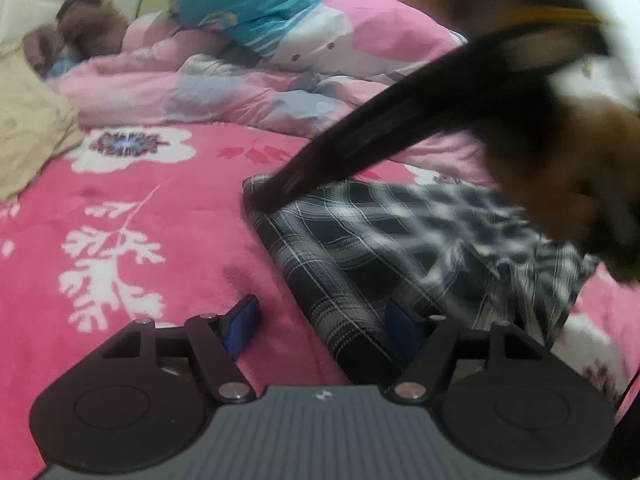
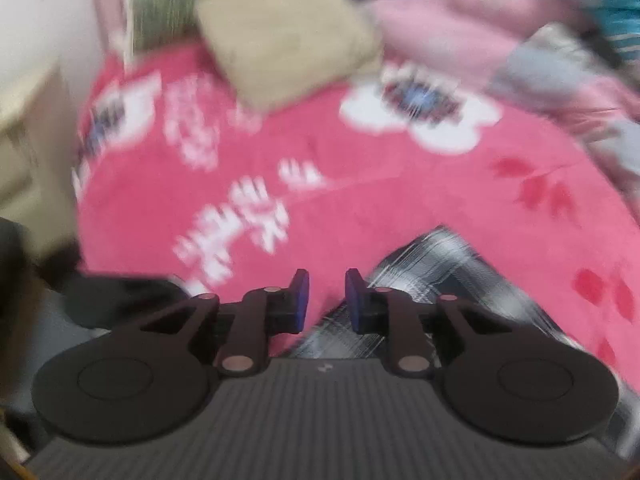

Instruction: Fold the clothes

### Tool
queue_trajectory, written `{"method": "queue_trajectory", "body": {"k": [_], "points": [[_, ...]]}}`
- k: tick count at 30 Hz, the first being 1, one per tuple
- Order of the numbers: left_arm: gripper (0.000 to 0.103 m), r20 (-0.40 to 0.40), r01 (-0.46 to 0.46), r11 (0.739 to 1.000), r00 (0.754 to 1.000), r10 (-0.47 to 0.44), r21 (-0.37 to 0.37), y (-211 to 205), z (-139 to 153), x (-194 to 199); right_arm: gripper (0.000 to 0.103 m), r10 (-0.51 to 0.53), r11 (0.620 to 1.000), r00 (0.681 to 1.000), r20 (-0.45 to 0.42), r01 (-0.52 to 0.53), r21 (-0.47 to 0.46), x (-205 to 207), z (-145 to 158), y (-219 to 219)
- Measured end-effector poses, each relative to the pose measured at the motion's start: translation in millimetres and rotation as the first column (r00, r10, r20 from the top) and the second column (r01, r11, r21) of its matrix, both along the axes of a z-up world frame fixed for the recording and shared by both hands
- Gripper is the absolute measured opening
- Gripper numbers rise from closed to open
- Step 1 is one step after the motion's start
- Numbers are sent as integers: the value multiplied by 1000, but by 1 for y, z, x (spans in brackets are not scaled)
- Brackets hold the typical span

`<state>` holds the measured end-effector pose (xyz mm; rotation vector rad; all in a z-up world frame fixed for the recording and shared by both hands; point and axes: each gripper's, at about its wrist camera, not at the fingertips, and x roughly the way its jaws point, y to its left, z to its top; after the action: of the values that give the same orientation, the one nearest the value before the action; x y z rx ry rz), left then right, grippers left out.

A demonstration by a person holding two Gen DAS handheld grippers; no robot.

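A dark plaid garment (image 1: 380,248) lies folded on the pink floral blanket (image 1: 160,220). My left gripper (image 1: 320,326) stands open and wide at the garment's near left edge: one blue pad is over the blanket, the other over the plaid cloth, and neither presses on it. A dark blurred streak (image 1: 360,152), perhaps hair, crosses from the upper right down to the garment's far corner. In the blurred right wrist view my right gripper (image 2: 327,300) has a narrow gap between its pads with nothing in it. The plaid garment (image 2: 440,264) lies just to its right on the blanket (image 2: 360,184).
A heaped pink quilt (image 1: 240,80) and a teal pillow (image 1: 248,8) fill the far side of the bed. A beige cushion (image 2: 288,40) lies at the far left, also in the left wrist view (image 1: 28,132). Pale furniture (image 2: 24,120) stands beside the bed.
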<state>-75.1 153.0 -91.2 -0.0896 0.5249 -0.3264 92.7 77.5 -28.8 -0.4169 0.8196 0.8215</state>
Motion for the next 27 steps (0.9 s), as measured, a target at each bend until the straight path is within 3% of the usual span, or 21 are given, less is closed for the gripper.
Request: {"method": "queue_trajectory", "body": {"k": [3, 6, 8, 9, 11, 13, 18, 19, 20, 22, 25, 27], "points": [[69, 17, 9, 1000, 1000, -9, 19, -2, -2, -3, 14, -68, 994, 997, 25, 70, -84, 49, -22, 5], [69, 14, 18, 1000, 1000, -18, 5, 0, -3, -2, 13, -204, 978, 979, -17, 205, 48, 94, -9, -5], [69, 13, 23, 1000, 1000, -23, -3, 2, -3, -2, 16, -268, 960, 963, 3, 267, 85, 107, 6, -12], [69, 12, 24, 1000, 1000, -24, -6, 3, -3, -2, 18, -282, 953, 959, -32, 284, 107, 111, 12, -18], [69, 9, 26, 1000, 1000, -26, -14, 4, -4, -3, 34, -278, 948, 946, -164, 298, 113, 119, 14, -26], [69, 7, 29, 999, 1000, -29, -24, 5, -4, -4, 45, -270, 952, 939, -214, 293, 84, 117, 12, -31], [69, 6, 34, 999, 999, -34, -40, 8, -3, -5, 49, -230, 967, 930, -286, 251, 39, 125, -6, -36], [69, 6, 35, 999, 999, -35, -42, 8, -3, -6, 41, -215, 971, 929, -300, 236, 36, 127, -10, -33], [69, 6, 36, 998, 999, -36, -43, 8, -3, -6, 20, -200, 975, 928, -315, 221, 33, 128, -14, -31], [69, 5, 37, 998, 999, -37, -43, 8, -3, -5, 8, -160, 984, 939, -304, 177, 31, 127, -17, -25], [69, 7, 41, 999, 999, -41, -28, 7, -4, -5, 6, -79, 996, 973, -216, 86, 27, 118, -13, -14], [69, 10, 42, 999, 999, -42, -12, 5, -4, -6, 6, -96, 991, 973, -210, 113, 69, 119, -17, -19]]}}
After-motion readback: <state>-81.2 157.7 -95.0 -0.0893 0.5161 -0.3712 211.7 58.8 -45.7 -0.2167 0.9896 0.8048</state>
